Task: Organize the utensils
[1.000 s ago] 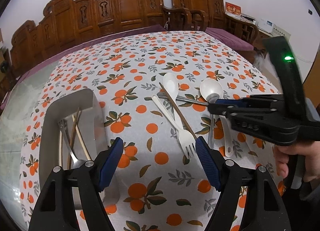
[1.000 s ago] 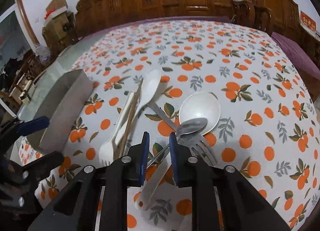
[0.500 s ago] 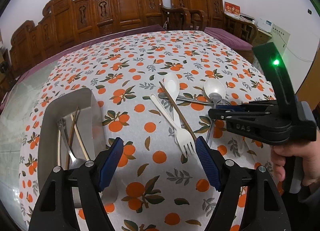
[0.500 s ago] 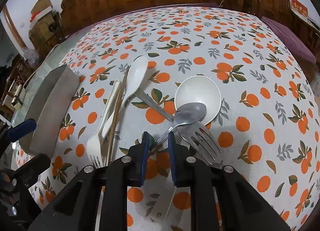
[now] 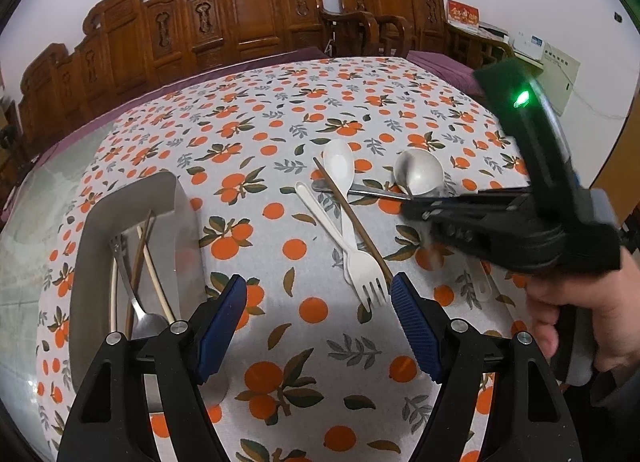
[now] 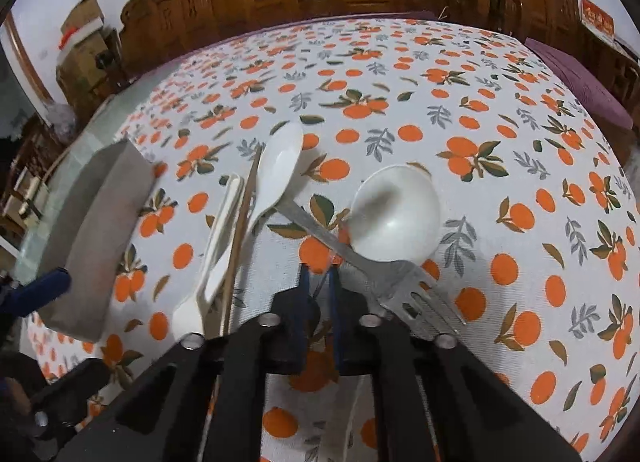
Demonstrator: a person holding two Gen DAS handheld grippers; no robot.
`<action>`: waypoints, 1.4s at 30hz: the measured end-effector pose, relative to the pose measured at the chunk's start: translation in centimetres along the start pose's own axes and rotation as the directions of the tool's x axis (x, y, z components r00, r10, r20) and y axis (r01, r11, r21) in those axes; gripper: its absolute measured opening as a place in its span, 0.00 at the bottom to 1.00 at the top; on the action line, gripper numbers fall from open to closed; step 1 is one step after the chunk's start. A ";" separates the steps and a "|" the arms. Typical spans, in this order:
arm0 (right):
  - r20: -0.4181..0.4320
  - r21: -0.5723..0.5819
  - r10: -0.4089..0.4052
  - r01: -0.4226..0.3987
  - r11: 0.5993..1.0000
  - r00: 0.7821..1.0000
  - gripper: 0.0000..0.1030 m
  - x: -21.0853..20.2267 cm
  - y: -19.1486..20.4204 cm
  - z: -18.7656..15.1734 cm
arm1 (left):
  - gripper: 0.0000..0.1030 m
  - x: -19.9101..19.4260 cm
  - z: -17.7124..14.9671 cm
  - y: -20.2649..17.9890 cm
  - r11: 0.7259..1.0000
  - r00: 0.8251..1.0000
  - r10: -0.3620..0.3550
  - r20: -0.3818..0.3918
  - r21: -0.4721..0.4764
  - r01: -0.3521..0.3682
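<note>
Loose utensils lie mid-table: a white plastic fork, a white spoon, a brown chopstick, a metal fork and a white ladle-shaped spoon. My right gripper is nearly closed over the cloth beside the metal fork's handle; a thin grey sliver shows between its pads, and the metal spoon from before is out of sight. My left gripper is open and empty, hovering just before the white fork's tines. A metal tray at left holds a metal fork, a spoon and chopsticks.
The table wears an orange-print cloth. Carved wooden chairs line the far side. The tray also shows at left in the right wrist view. Cardboard boxes stand in the far left corner.
The right gripper moved forward and down over the utensil pile and its jaws narrowed. The metal spoon seen over the white ladle is no longer visible. The left gripper barely moved.
</note>
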State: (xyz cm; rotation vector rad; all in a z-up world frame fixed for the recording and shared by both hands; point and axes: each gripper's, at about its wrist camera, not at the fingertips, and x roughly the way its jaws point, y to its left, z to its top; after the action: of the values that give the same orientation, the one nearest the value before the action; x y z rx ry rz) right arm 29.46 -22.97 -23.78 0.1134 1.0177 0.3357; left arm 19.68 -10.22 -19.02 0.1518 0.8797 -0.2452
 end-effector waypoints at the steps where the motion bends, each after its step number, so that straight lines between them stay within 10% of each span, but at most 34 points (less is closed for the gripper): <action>1: 0.005 0.007 0.013 -0.013 1.000 1.000 0.02 -0.3 -0.1 0.0 | 0.69 0.1 0.0 -0.1 1.000 1.000 -0.001 -0.003 0.000 0.001; 13: 0.119 0.020 0.113 -0.117 0.993 0.986 0.02 -4.1 -0.9 0.4 | 0.60 3.8 0.6 -0.8 0.996 0.995 -0.084 -0.061 -0.038 0.081; 29: 0.101 -0.021 0.125 -0.123 0.992 0.987 0.02 -3.7 -0.1 -0.1 | 0.02 5.5 0.1 -1.0 0.981 0.978 -0.180 -0.102 -0.085 0.172; 42: 0.109 -0.082 0.156 -0.147 0.986 0.982 0.02 -4.7 2.2 -0.6 | 0.01 0.4 0.4 -0.2 0.990 0.990 -0.139 -0.038 -0.021 0.139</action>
State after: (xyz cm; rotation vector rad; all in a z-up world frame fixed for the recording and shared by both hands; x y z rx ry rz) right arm 26.24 -22.44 -19.71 0.1431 0.8833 0.4994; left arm 20.19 -10.53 -19.05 0.0782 0.9325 -0.3650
